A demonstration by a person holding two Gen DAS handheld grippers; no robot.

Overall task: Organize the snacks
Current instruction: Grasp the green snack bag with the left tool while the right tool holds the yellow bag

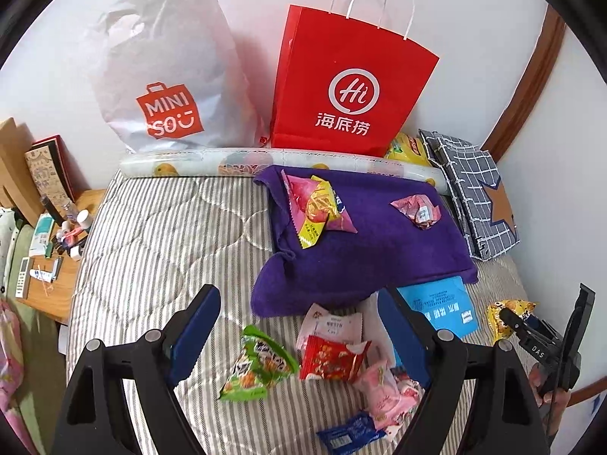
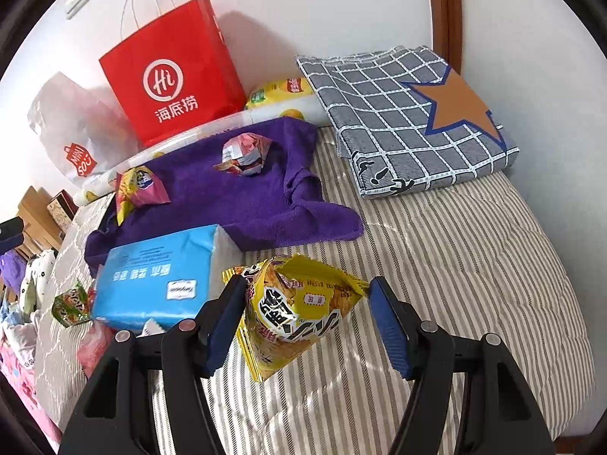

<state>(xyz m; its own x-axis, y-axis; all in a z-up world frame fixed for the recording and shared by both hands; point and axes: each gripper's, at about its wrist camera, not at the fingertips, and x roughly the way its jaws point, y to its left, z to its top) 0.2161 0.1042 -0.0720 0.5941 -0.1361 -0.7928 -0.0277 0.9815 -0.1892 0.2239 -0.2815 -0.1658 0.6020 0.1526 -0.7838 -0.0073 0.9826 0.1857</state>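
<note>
1. Right wrist view: right gripper [image 2: 307,318] tilts steeply down over the striped bed [image 2: 455,265], its jaws grasping a yellow snack bag [image 2: 296,311] just in front of the purple towel [image 2: 242,197].
2. Left gripper [image 1: 299,345] tilts down likewise, released, above loose snack packets [image 1: 326,356] lying in front of that towel [image 1: 364,250].
</note>
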